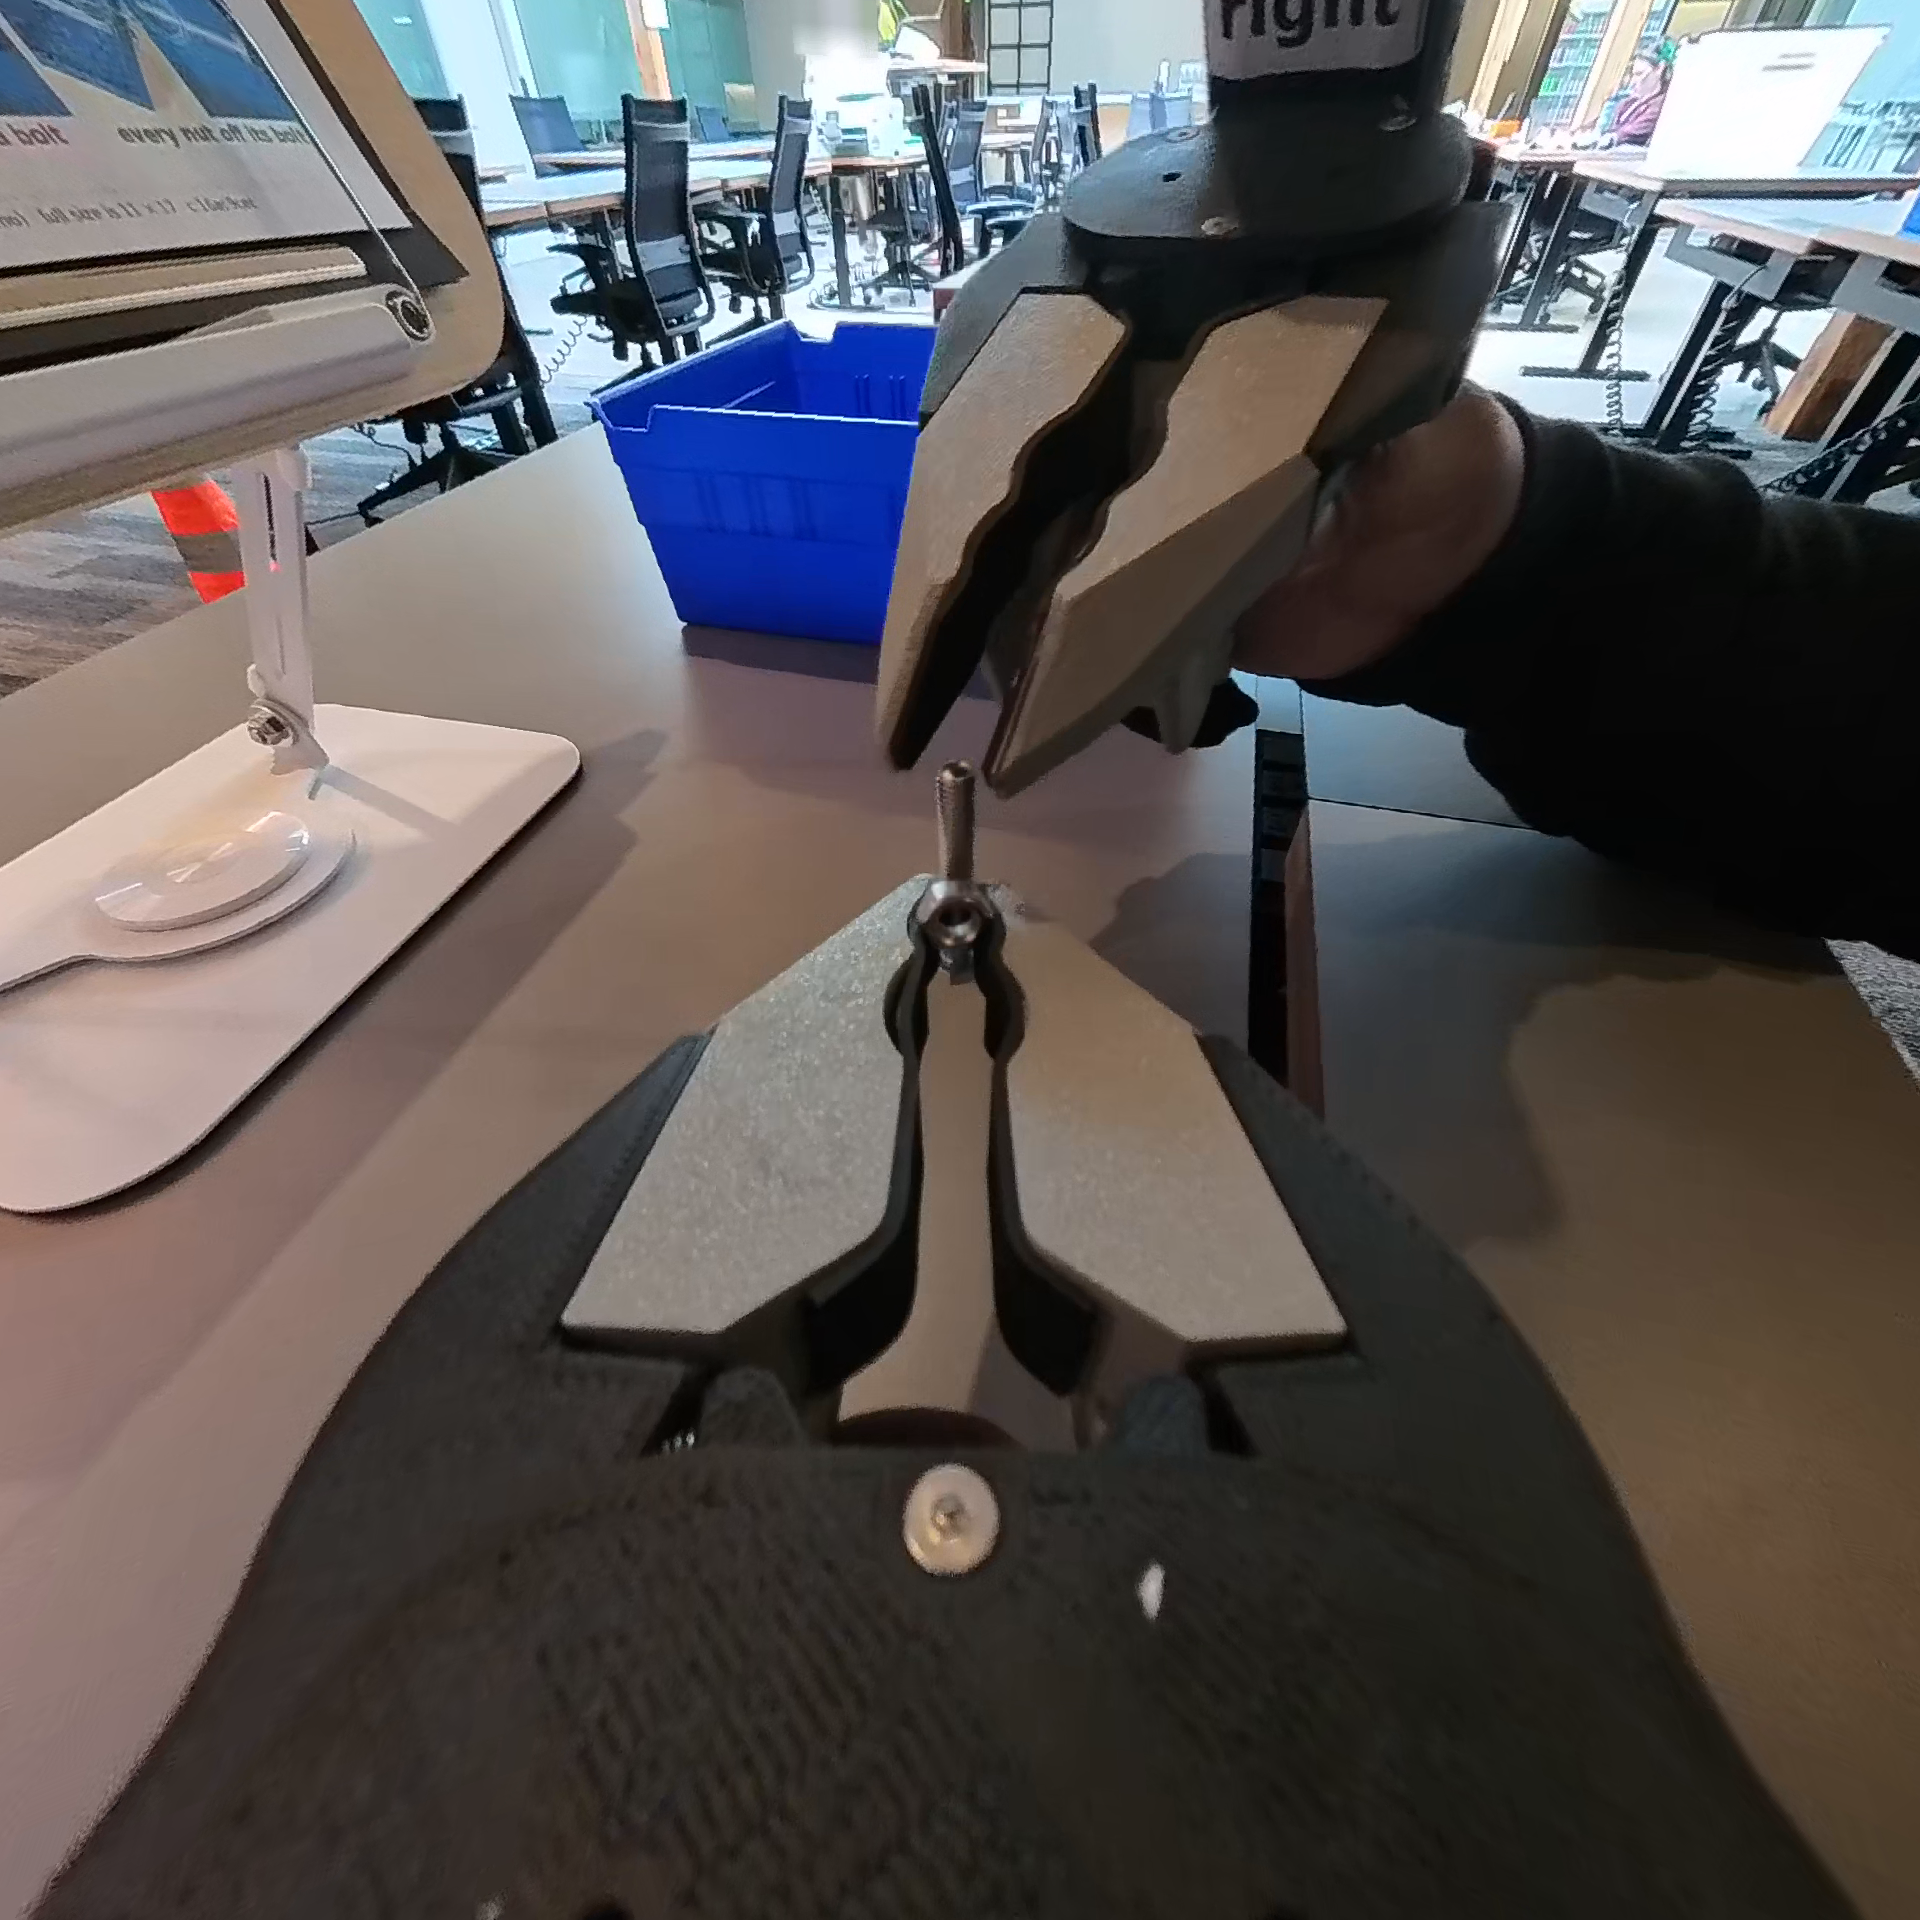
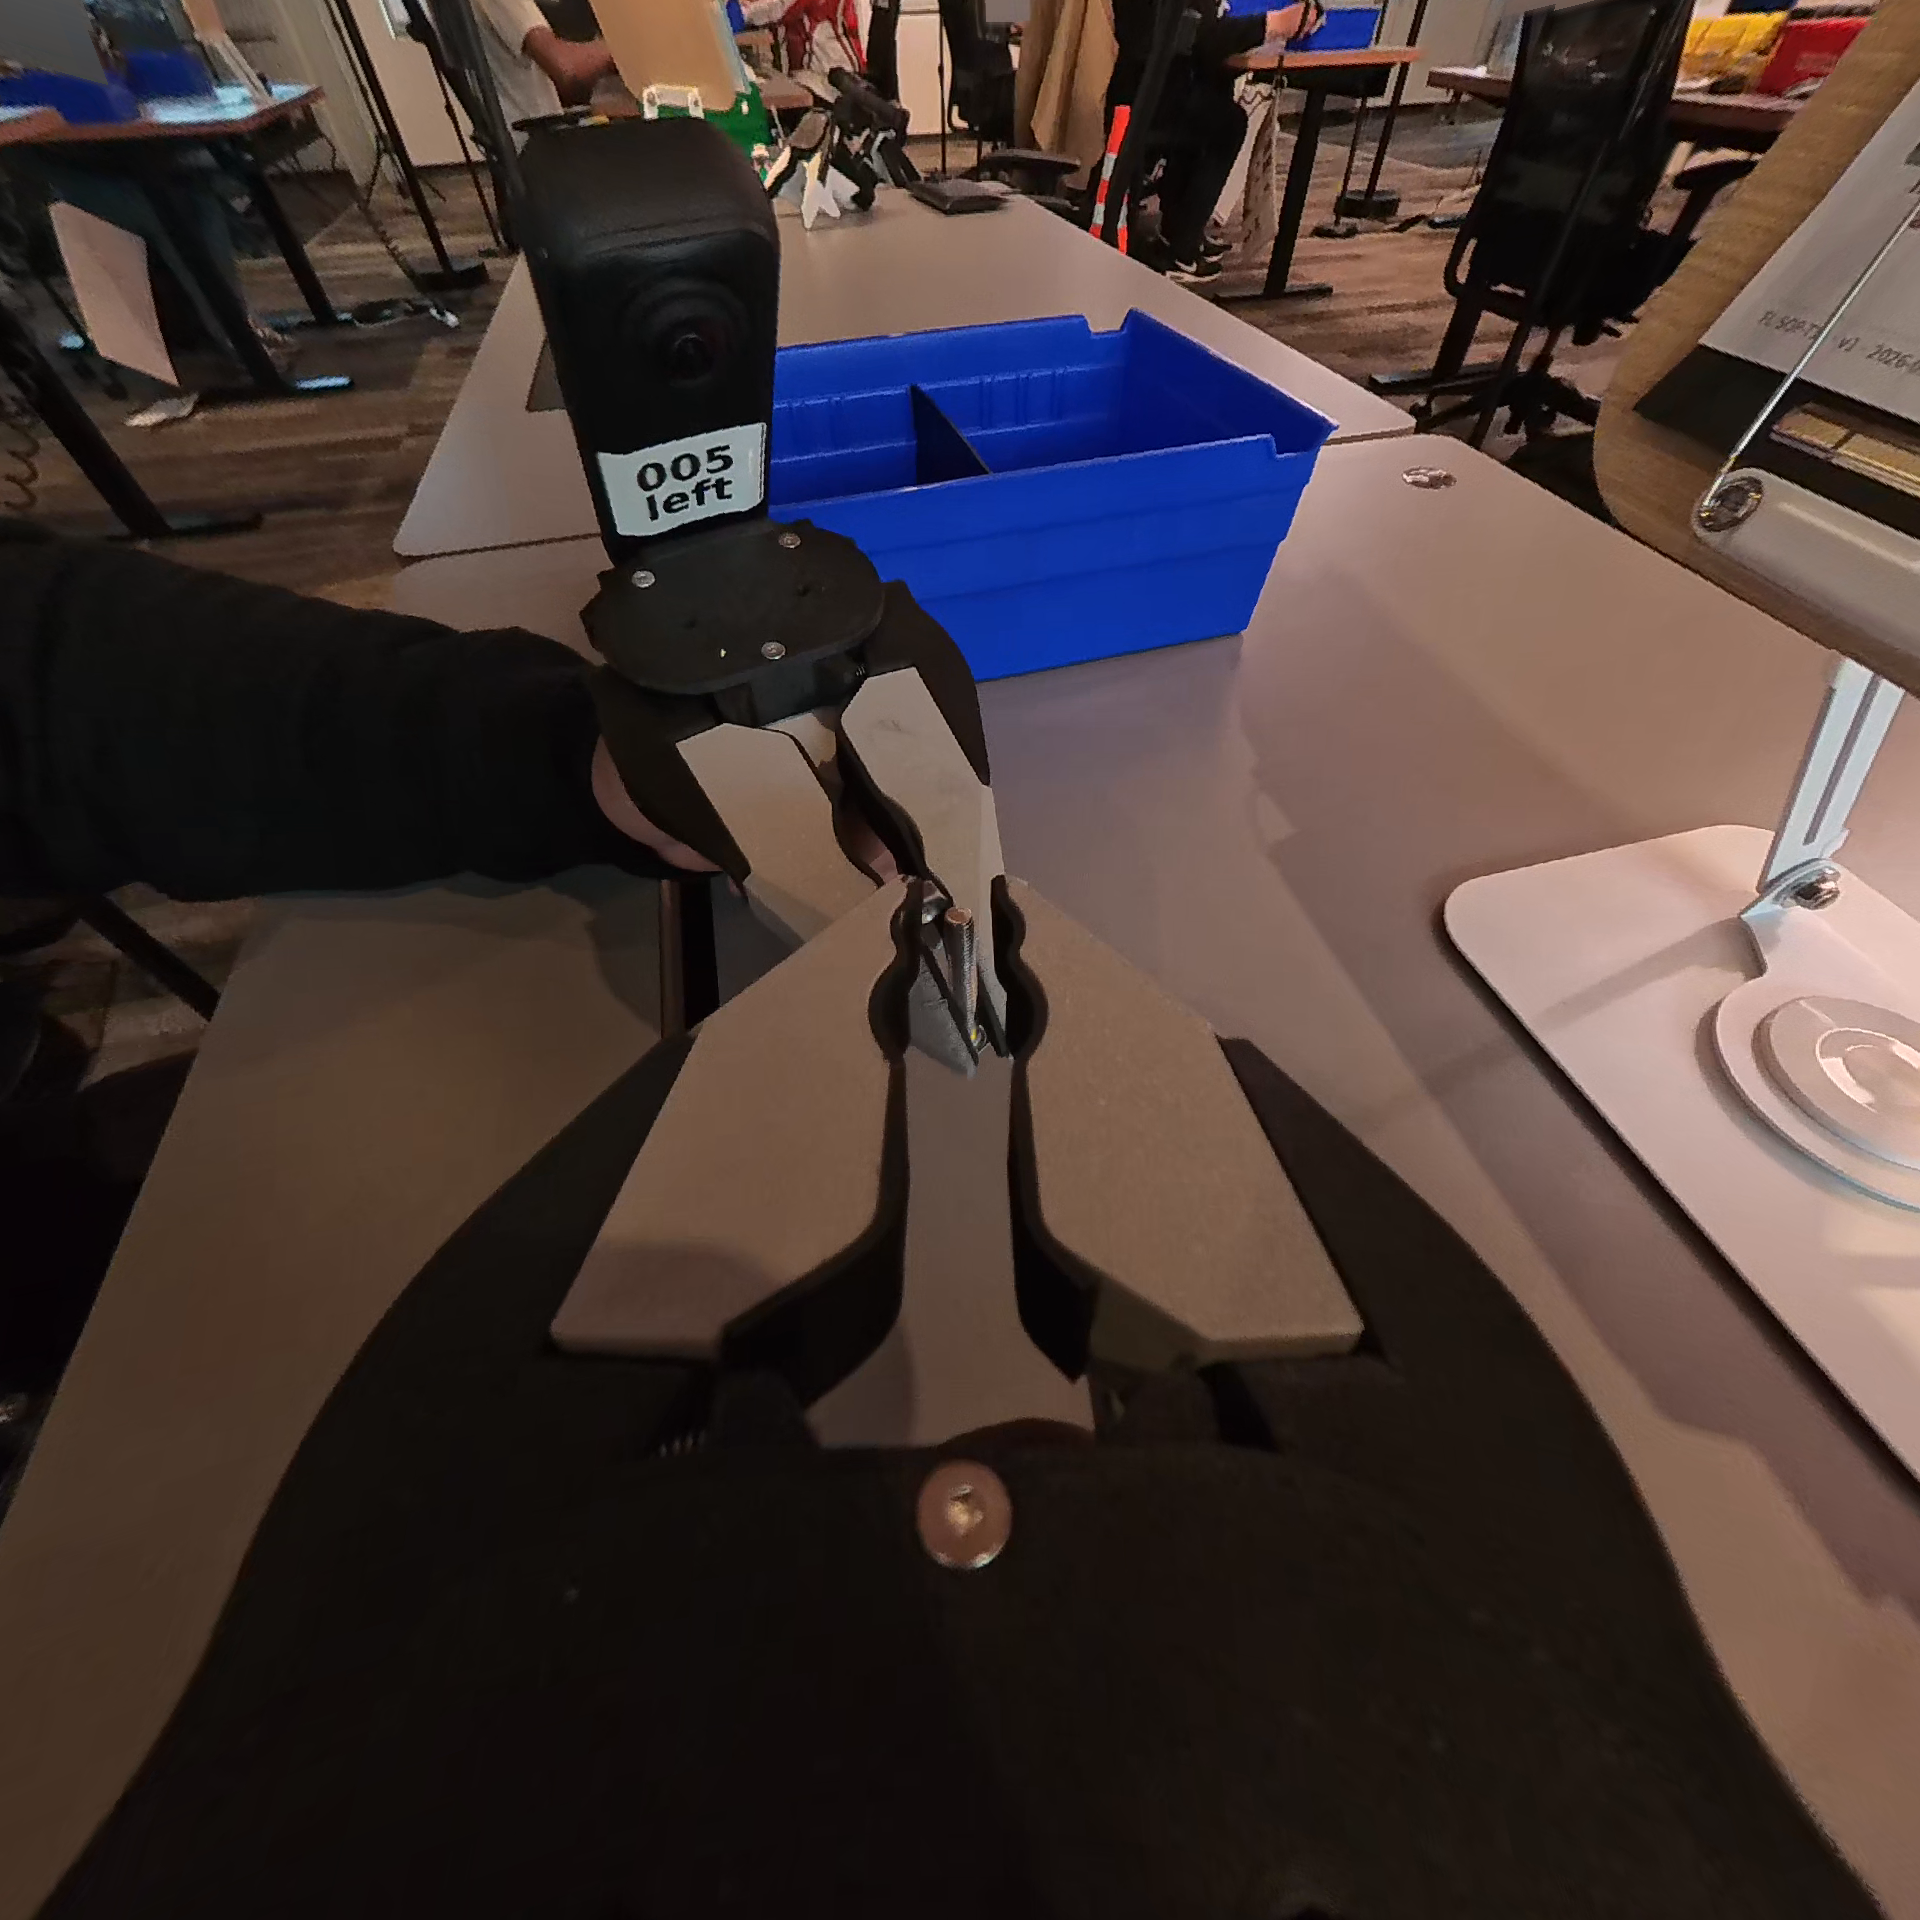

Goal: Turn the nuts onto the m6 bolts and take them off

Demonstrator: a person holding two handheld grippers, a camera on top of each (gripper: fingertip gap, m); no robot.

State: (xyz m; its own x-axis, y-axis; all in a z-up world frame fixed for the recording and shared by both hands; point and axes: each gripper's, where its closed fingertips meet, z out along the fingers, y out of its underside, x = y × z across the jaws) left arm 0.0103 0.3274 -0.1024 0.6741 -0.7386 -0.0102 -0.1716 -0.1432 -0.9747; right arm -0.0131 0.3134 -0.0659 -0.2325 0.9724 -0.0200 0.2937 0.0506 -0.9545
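Your left gripper [image 1: 954, 940] pinches the head end of the silver bolt [image 1: 954, 821], its threaded shank standing up clear of the grey, grainy fingertips. Whether a nut sits on it is hard to make out; the metal lump at the tips is half hidden. Your right gripper [image 1: 948, 764] hangs above, its tips slightly parted either side of the bolt's top, not clamping it. From the right wrist view the shank [image 2: 961, 961] shows only through the finger gap. Behind stands a blue plastic bin [image 2: 1091, 551] with a divider, on the smooth grey table [image 2: 1403, 727], its contents out of sight
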